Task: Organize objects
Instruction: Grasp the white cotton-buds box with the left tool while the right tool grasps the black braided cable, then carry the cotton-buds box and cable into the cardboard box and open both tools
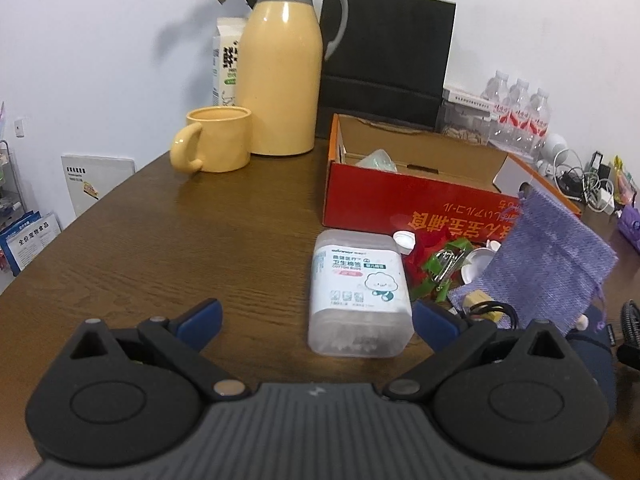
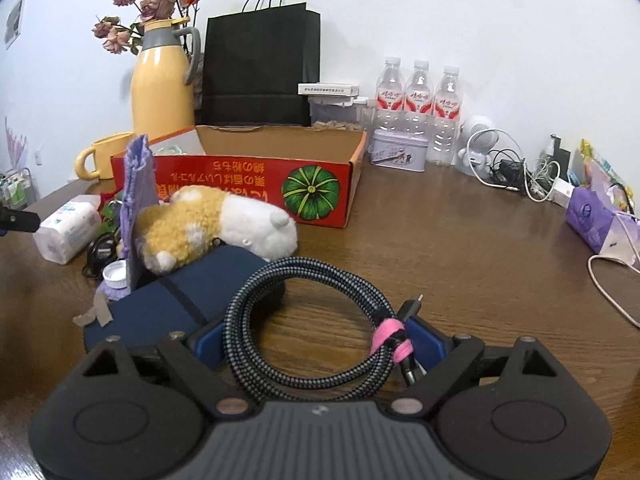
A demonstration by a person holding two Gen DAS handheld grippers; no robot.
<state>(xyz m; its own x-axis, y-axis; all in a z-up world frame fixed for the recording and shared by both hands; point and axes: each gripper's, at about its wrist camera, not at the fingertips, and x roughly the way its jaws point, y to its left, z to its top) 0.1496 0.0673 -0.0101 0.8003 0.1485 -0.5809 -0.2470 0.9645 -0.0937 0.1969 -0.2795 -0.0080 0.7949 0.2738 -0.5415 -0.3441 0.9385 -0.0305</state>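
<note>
The box [image 1: 404,200] stands open at the back of the bench [image 1: 160,240]. The left gripper [image 1: 318,322], open, flanks the swab tub [image 1: 360,292]; closing off-centre could roll it. The right gripper [image 2: 320,340], wide, straddles the coiled cable [image 2: 308,316], which may spring loose. Only the right view shows the plush [image 2: 216,224].

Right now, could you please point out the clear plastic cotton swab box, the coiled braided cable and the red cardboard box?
Clear plastic cotton swab box [image 1: 360,280]: left wrist view, printed label.
Coiled braided cable [image 2: 256,300]: right wrist view, left of coil.
Red cardboard box [image 2: 248,184]: right wrist view, front wall.
</note>
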